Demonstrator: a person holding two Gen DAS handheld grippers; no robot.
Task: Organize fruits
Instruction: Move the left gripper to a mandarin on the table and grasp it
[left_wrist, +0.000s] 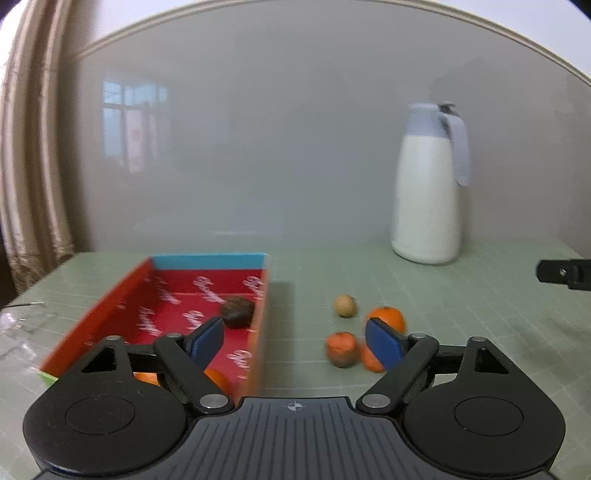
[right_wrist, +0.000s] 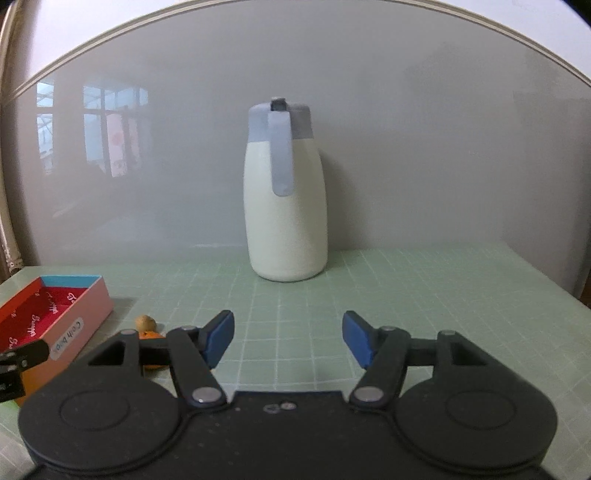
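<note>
1. Blue pads of the left gripper (left_wrist: 293, 341) stand wide apart and hold nothing; its jaws straddle the near right wall of the red box (left_wrist: 264, 325).
2. Inside the box lie 1 dark brown fruit (left_wrist: 237, 312) and an orange (left_wrist: 218, 378).
3. On the green mat (left_wrist: 461, 314) 3 oranges (left_wrist: 386, 317) and 1 pale nut (left_wrist: 346, 305) wait loose.
4. Right gripper (right_wrist: 288, 338) is half open and empty, facing the white jug (right_wrist: 286, 206).
5. Risk: round fruits may roll when nudged; a jaw could catch the box wall.
</note>
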